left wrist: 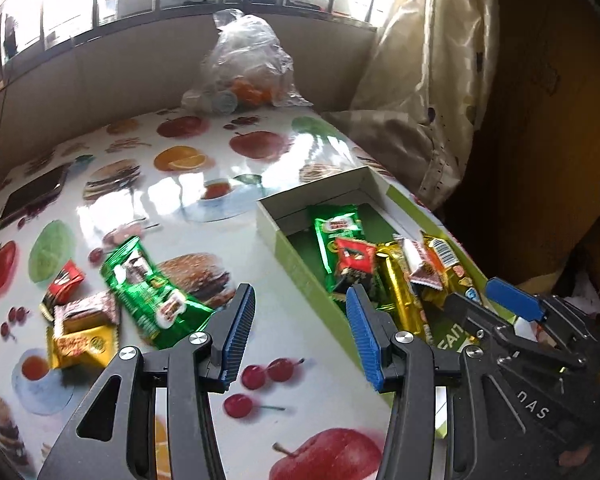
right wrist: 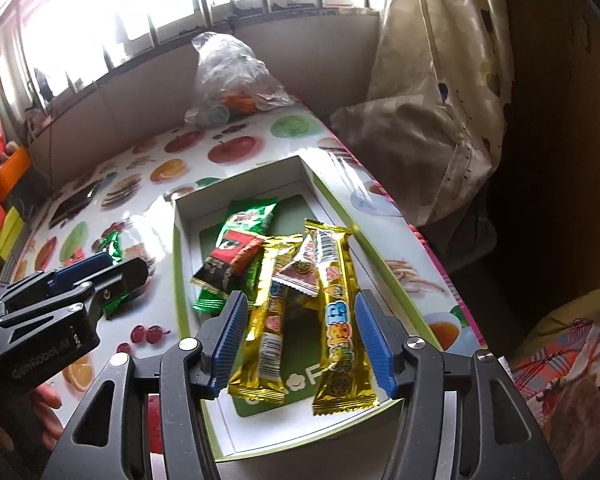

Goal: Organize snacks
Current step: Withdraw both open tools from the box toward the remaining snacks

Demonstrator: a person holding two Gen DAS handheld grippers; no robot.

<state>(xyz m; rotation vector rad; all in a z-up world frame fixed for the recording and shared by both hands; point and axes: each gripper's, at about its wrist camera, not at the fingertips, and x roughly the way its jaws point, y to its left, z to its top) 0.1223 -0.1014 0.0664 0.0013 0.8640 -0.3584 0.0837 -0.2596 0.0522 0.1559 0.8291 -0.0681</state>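
Observation:
A green-rimmed cardboard box (left wrist: pixel 276 236) (right wrist: pixel 182 264) lies on the fruit-print table. It holds a green bar (left wrist: pixel 340 228), a red-black packet (right wrist: pixel 230 256), two gold bars (right wrist: pixel 340 300) and a small brown-white packet (right wrist: pixel 298 280). Loose on the table to its left are a green bar (left wrist: pixel 148 292), a red packet (left wrist: pixel 65 280), a brown packet (left wrist: pixel 88 312) and a yellow packet (left wrist: pixel 82 346). My left gripper (left wrist: pixel 300 312) is open and empty over the box's left wall. My right gripper (right wrist: pixel 298 322) is open and empty, low over the gold bars.
A clear plastic bag (left wrist: pixel 248 64) with orange items stands at the table's far end by the wall. A dark phone (left wrist: pixel 32 196) lies at the far left. A curtain (left wrist: pixel 428 80) hangs right of the table. Coloured boxes (right wrist: pixel 0 208) are stacked beyond the left edge.

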